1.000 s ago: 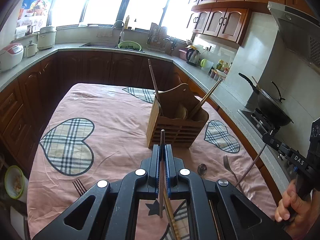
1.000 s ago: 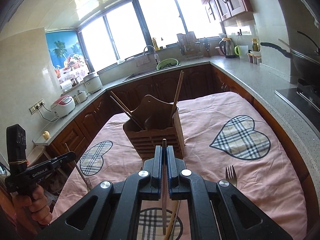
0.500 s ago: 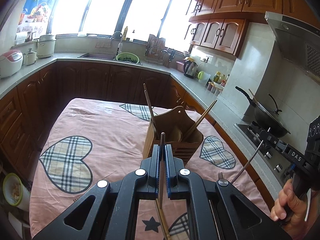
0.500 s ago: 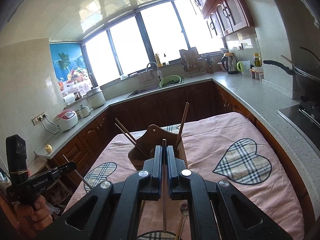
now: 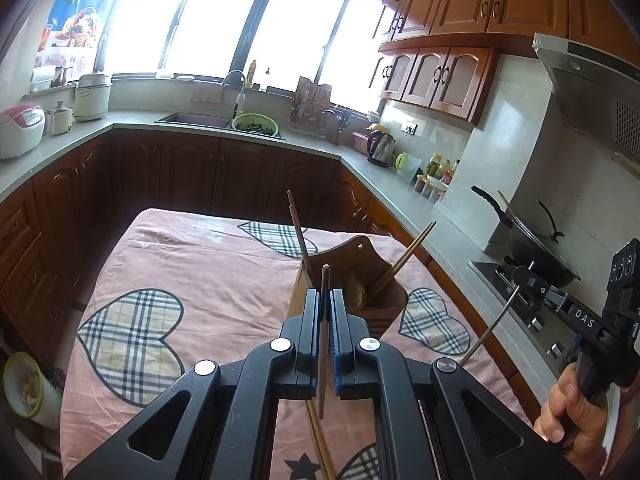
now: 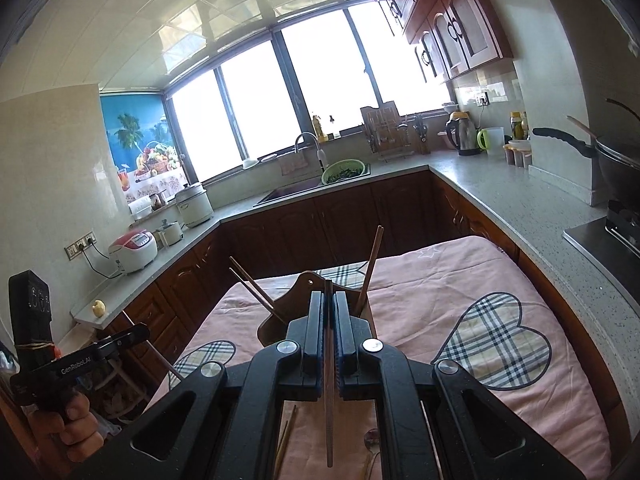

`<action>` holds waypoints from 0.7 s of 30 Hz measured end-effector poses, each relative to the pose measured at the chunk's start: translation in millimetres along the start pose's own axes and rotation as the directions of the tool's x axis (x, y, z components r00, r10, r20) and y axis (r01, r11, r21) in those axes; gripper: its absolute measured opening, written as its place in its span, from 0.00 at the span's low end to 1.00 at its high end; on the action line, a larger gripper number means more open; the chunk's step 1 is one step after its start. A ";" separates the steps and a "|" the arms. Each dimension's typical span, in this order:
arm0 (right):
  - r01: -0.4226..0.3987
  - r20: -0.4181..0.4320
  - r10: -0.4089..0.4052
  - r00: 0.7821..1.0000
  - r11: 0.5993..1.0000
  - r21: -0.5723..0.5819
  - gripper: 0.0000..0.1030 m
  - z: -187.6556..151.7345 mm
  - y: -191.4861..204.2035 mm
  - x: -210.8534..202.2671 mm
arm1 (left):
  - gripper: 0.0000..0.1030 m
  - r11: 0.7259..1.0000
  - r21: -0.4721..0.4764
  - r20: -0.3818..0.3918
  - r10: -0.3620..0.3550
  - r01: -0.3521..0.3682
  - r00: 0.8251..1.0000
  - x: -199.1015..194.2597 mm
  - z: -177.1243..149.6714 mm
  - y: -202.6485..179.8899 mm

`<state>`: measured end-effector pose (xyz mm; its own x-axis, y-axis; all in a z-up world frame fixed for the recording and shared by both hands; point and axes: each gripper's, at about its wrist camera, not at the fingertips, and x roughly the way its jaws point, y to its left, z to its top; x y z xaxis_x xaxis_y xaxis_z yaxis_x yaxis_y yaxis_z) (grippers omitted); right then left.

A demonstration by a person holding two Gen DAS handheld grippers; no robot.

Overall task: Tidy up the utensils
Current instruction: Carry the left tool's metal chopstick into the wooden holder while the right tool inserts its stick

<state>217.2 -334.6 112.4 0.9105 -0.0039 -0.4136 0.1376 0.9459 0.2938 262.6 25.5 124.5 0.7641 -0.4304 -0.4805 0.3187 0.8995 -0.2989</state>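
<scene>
1. Left gripper [image 5: 325, 300] — jaws clenched on a brown chopstick [image 5: 322, 344], held upright.
2. Right gripper [image 6: 329, 304] — jaws pinching a second chopstick [image 6: 329, 380].
3. Wooden holder [image 5: 352, 276] stands on the pink-clothed worktop [image 5: 208, 276], just beyond both grippers.

A utensil holder [image 5: 362, 280] stands on the table [image 5: 200, 272], chopsticks [image 5: 404, 258] in it, counter [image 5: 400, 196] behind.

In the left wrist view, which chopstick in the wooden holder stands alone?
The dark chopstick at the wooden holder's left side stands alone, nearly upright; the lighter pair leans right together.
</scene>
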 end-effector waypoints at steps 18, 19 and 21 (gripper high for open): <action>-0.002 0.121 0.001 0.993 1.000 0.015 0.04 48.9 -2.1 25.5 | 0.03 1.000 0.029 0.107 -0.008 0.005 0.994 24.7 51.0 -9.6; -0.003 0.132 0.001 0.991 1.000 0.017 0.04 53.1 -2.1 27.2 | 0.03 1.000 0.029 0.119 -0.007 0.003 0.993 26.8 55.9 -9.8; -0.001 0.153 -0.003 0.988 1.000 0.021 0.04 61.1 -2.6 31.0 | 0.03 1.000 0.026 0.140 -0.011 0.008 0.990 31.9 62.1 -9.3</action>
<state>268.9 -357.0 151.5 0.9591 -0.0560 -0.2774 0.1451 0.9389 0.3121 318.8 8.0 163.1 0.8316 -0.4257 -0.3568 0.3388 0.8978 -0.2815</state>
